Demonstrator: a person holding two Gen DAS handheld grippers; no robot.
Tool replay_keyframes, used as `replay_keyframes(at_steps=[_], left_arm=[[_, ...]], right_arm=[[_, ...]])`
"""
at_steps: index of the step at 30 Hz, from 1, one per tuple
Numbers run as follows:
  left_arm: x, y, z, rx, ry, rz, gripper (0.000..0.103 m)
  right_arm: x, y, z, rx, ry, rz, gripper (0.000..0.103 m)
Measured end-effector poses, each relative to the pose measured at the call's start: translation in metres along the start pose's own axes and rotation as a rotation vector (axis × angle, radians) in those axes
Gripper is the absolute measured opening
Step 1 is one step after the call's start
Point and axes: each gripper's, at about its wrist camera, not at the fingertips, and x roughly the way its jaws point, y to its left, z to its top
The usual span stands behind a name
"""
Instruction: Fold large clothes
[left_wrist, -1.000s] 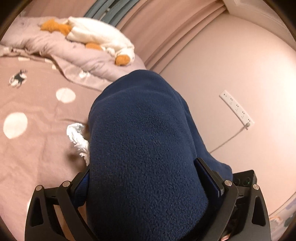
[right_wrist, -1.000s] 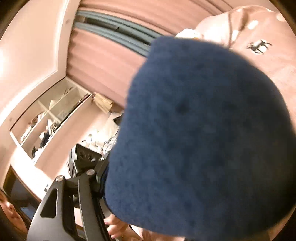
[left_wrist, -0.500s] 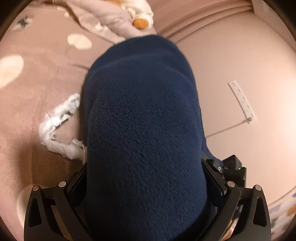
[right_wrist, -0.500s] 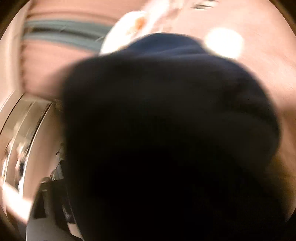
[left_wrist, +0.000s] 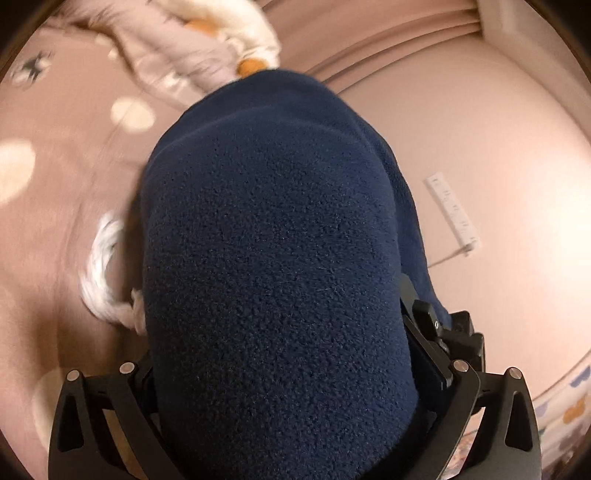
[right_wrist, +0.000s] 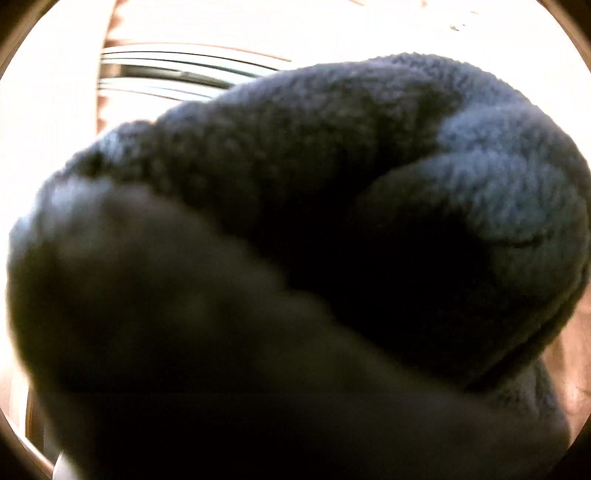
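1. Above the pink dotted bed (left_wrist: 55, 229): left gripper (left_wrist: 280, 369) fingers pinch a thick bundle of navy fleece garment (left_wrist: 273, 258).
2. White cloth (left_wrist: 101, 273) lies beside it on the bed.
3. Right wrist view: fleece (right_wrist: 332, 221) fills the lens; finger state cannot be told.

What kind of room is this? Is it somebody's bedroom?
Most likely a bedroom. A pink bedspread with white spots covers a bed, with a rumpled quilt and a white and orange plush toy at its far end. The left gripper holds a navy fleece garment over it.
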Motion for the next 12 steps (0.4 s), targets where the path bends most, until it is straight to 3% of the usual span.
replay_keyframes(at_steps=[3, 7, 9, 12], left_arm=[[-0.035, -0.028, 0.013, 0.084, -0.086, 0.029, 0.102], [-0.096, -0.064, 0.034, 0.187, -0.228, 0.067, 0.102], [-0.117, -0.069, 0.048, 0.219, -0.281, 0.067, 0.102], [-0.139, -0.062, 0.080, 0.223, -0.335, 0.060, 0.102]], right_arm=[[-0.007, 0.039, -0.001, -0.081, 0.011, 0.041, 0.054], [-0.007, 0.092, -0.004, -0.146, 0.039, 0.165, 0.054], [0.000, 0.126, -0.007, -0.198, 0.057, 0.222, 0.055], [0.018, 0.161, -0.006, -0.225, 0.065, 0.242, 0.055]])
